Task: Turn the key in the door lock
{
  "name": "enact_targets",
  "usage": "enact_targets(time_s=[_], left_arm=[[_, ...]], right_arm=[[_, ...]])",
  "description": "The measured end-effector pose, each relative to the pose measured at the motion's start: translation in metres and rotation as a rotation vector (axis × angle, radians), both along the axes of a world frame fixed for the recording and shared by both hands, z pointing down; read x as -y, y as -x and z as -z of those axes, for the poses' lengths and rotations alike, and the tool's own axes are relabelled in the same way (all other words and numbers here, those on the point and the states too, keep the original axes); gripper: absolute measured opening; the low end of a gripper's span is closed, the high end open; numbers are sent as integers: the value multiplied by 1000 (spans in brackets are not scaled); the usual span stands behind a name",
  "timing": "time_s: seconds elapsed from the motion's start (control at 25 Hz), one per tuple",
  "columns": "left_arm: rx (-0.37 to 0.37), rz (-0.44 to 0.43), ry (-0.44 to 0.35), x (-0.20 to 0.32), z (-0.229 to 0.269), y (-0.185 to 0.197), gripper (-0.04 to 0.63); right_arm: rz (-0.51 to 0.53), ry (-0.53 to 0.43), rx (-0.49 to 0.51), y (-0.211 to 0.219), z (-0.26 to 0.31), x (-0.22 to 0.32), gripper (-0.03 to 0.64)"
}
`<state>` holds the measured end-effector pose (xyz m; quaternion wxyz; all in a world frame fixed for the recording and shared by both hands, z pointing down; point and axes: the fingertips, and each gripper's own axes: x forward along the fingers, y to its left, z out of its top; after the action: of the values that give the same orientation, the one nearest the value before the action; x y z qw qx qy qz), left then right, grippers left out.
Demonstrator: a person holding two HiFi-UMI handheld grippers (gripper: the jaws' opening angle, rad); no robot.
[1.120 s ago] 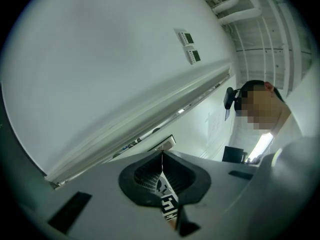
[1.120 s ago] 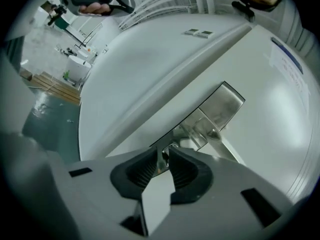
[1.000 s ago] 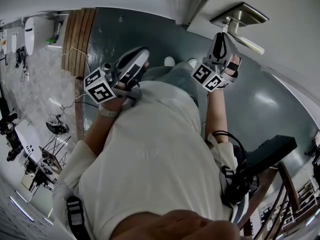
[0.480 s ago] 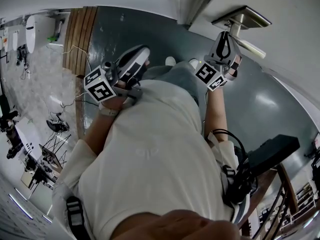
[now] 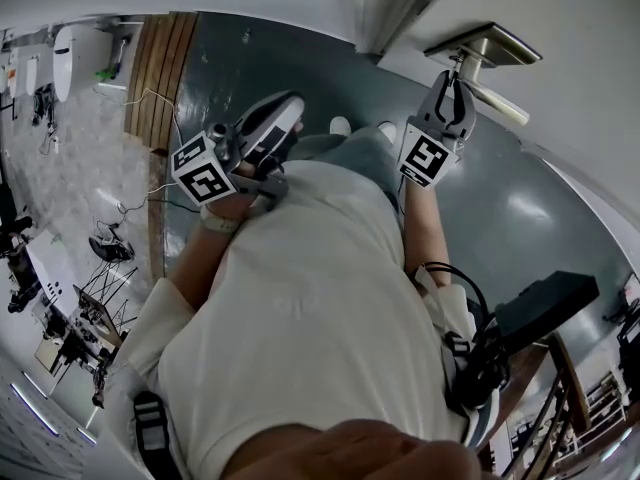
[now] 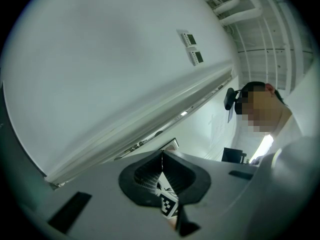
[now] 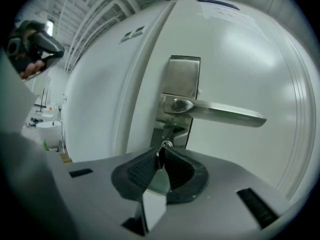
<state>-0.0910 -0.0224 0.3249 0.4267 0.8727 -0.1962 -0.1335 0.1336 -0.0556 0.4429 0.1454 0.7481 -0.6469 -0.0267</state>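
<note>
The white door (image 7: pixel 240 59) fills the right gripper view and lies at the upper right of the head view. The person stands facing it in a white shirt (image 5: pixel 300 308), on a dark grey floor (image 5: pixel 250 58).

On the door is a brushed-metal lock plate (image 7: pixel 181 79). A lever handle (image 7: pixel 220 113) projects from it, lying level and pointing to the right. The keyhole is just below the lever.

The left gripper (image 6: pixel 161 155) is held well away from the door and faces a plain white wall (image 6: pixel 100 59). Its jaws are pressed together at the tips with nothing between them.

The right gripper (image 7: pixel 160 154) is at the lock, beneath the lever, its jaws clamped on the key (image 7: pixel 163 145). The key's far end runs into the plate's lower part.
</note>
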Motion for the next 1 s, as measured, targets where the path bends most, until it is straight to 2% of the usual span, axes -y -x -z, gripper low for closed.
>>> enact_targets(time_s=[0.44, 0.76, 0.88, 1.0], left_arm=[[0, 8, -2, -3, 1, 2, 9], [7, 11, -3, -3, 3, 4, 9], [11, 11, -2, -3, 3, 4, 9], [11, 13, 1, -4, 2, 3, 9]], right_arm=[[-75, -64, 423, -11, -4, 3, 51], [-87, -164, 920, -18, -3, 7, 46], [-79, -192, 1075, -18, -3, 9, 48], [-80, -207, 1186, -20, -3, 11, 48]])
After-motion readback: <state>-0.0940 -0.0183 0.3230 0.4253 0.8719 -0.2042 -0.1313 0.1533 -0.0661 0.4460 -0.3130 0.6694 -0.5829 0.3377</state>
